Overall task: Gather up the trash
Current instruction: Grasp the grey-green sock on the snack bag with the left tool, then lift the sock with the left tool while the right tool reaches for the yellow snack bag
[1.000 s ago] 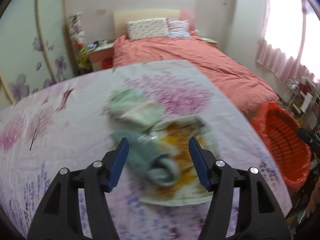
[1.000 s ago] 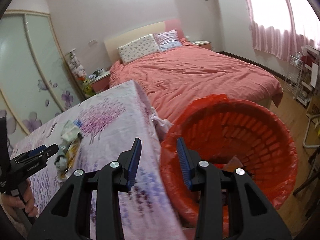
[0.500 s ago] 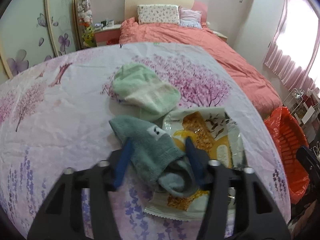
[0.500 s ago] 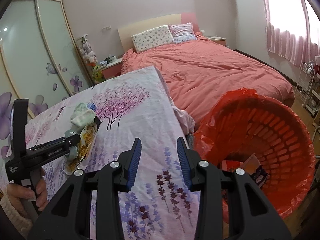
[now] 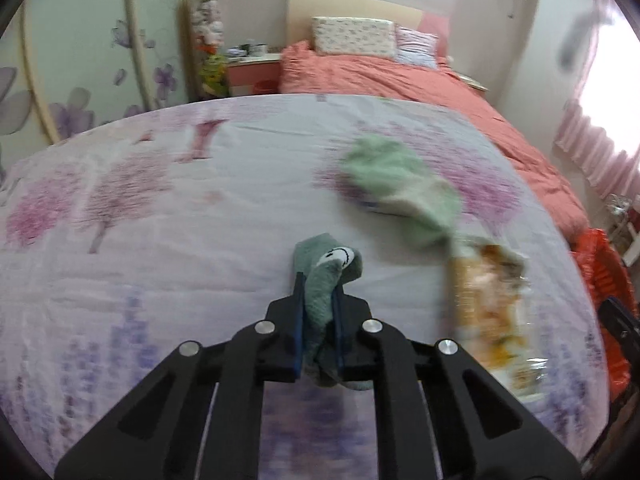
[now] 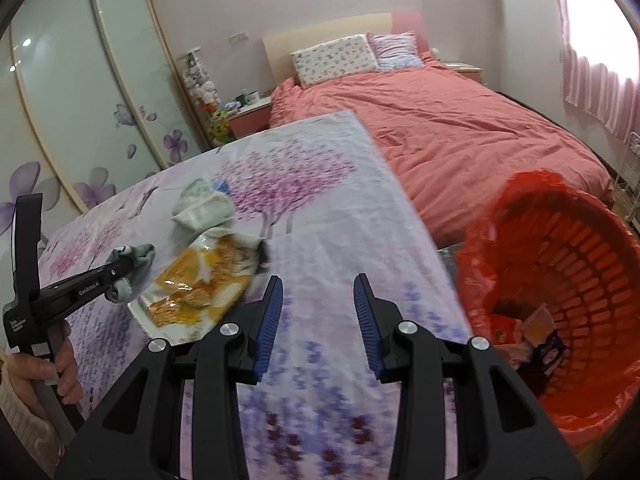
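Grey-green sock (image 5: pixel 326 280) sits pinched in the left claw (image 5: pixel 318 320), lifted clear of the wrapper (image 6: pixel 200 280) mid-table; right claw (image 6: pixel 318 320) gapes wide, empty.

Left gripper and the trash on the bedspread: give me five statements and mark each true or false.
1. The left gripper is shut on the teal sock. True.
2. The right gripper holds the snack wrapper. False: it is open and holds nothing; the wrapper lies on the floral bedspread.
3. The red basket holds some litter. True.
4. The light green sock is in the basket. False: it lies on the bedspread.
5. The basket stands left of the bedspread. False: right.
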The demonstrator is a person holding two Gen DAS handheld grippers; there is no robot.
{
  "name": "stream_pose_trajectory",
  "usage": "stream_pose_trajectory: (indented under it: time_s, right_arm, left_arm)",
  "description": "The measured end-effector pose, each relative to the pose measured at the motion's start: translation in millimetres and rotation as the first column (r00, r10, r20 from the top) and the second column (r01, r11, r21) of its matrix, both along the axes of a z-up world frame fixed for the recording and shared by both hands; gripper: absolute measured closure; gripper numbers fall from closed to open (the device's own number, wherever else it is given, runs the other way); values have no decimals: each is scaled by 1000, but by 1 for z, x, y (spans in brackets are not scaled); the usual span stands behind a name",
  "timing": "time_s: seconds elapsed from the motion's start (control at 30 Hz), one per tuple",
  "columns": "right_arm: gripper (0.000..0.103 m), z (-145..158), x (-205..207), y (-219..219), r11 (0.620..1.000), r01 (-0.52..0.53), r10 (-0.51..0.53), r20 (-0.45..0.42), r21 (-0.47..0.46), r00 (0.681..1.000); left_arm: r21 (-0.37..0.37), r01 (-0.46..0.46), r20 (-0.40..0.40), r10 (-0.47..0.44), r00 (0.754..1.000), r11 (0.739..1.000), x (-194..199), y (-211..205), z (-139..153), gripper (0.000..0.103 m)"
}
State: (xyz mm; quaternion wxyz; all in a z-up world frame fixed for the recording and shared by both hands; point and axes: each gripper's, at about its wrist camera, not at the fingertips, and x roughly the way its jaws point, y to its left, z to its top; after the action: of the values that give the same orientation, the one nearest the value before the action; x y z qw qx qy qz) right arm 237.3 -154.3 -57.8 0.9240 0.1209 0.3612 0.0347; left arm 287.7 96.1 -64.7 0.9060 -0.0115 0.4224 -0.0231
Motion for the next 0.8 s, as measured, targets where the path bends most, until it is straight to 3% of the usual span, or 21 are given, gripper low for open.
stream_pose_trajectory:
  time_s: [0.07, 0.2, 0.27, 0.33, 0.5, 0.67, 0.8]
  right_arm:
    - [65, -1, 3, 9, 1000, -21, 21, -7, 3, 1000]
    - [65, -4, 10, 25, 998, -53, 53, -24, 18, 998]
    - [64, -6, 15, 32, 997, -64, 65, -39, 40, 997]
    - [56, -6, 17, 38, 996, -68, 71, -48, 62, 996]
    - [47, -1, 22, 71, 993, -98, 101, -44, 66, 994]
    - [46, -2, 23, 105, 990, -135, 137, -58, 40, 989]
    - [46, -9, 31, 129, 992, -123, 122, -76, -9, 990]
  left_arm:
    - [27, -39, -5, 39, 999, 999, 0, 15, -3, 86]
    - [58, -87, -25, 88, 996, 995, 1, 34, -14, 62]
    - [56, -82, -15, 83, 996, 995, -1, 35, -15, 61]
    - [50, -78, -15, 79, 997, 996, -1, 33, -14, 63]
    - [48, -97, -19, 98, 995, 994, 4, 35, -15, 80]
    - [82, -130, -12, 131, 991, 988, 7, 45, -14, 82]
    - [48, -152, -19, 153, 988, 987, 7, 61, -14, 78]
